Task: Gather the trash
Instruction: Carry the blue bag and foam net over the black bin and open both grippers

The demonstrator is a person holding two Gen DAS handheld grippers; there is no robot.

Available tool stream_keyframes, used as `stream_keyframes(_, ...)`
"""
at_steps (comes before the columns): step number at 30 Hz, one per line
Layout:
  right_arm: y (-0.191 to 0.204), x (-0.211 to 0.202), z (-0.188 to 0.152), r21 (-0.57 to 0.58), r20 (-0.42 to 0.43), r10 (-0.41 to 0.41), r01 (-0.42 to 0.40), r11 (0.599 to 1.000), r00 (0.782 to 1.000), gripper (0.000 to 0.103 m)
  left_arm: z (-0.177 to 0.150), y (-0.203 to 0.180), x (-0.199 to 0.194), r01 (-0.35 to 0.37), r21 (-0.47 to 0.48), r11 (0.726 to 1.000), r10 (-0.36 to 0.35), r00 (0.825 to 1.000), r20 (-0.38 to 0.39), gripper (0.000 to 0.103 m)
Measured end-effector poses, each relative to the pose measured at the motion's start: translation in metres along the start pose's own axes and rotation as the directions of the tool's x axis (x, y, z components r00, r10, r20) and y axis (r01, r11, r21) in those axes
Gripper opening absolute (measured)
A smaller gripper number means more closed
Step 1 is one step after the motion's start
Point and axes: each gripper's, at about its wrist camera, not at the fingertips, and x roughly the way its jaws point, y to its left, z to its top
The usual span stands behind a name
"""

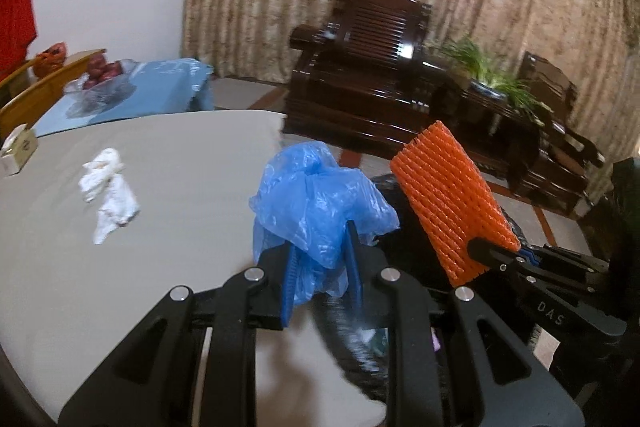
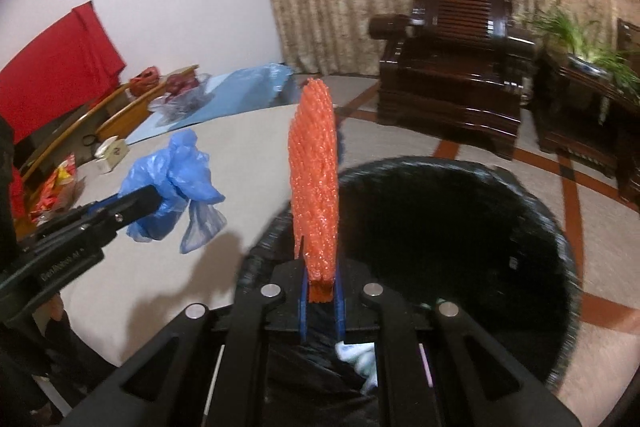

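The left gripper (image 1: 320, 267) is clamping a blue bag (image 1: 316, 203), the right gripper (image 2: 320, 291) an orange net (image 2: 314, 179), nearing the bin (image 2: 560, 227); a tissue (image 1: 108, 195) is lying uncollected far left.

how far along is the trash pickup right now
Done: some white scraps already lie in the black-lined bin. In hand: the left gripper clamps a blue plastic bag, and the right gripper clamps orange foam netting over the bin. Left: the crumpled white tissue on the table.

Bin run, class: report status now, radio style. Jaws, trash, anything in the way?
Left gripper shut on blue bag. Right gripper shut on orange net, over the bin. White tissue left on table. Path looks clear.
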Motion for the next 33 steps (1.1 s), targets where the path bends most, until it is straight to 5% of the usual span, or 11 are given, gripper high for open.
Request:
stream_keyframes(10,-0.048,-0.018,-0.018,0.053,-0.017,-0.096,0.097,0.994,0.995,0.010,-0.007,-0.056,0.040,0.112,0.079,0.991,-0.107,0.992,-0.072,0.021)
stream_keyframes(21,-0.083,-0.017,-0.039,0.104,-0.064,-0.145,0.151,0.983,0.987,0.010,-0.024,-0.091,0.087,0.152,0.132,0.979,-0.132,0.980,-0.149,0.021)
stream_keyframes(24,-0.087,-0.015,-0.044,0.106,-0.077,-0.161,0.168,0.980,0.984,0.013,-0.025,-0.094,0.094,0.172,0.126,0.977,-0.150,0.975,-0.166,0.029)
stream_keyframes(29,-0.093,-0.015,-0.053,0.101,-0.090,-0.200,0.209,0.973,0.976,0.046,-0.027,-0.087,0.094,0.186,0.099,0.978,-0.167,0.971,-0.169,0.053)
stream_keyframes(33,-0.092,-0.024,-0.053,0.110,-0.046,-0.222,0.226,0.968,0.974,0.088,-0.023,-0.075,0.083,0.163,0.083,0.983,-0.150,0.978,-0.144,0.067)
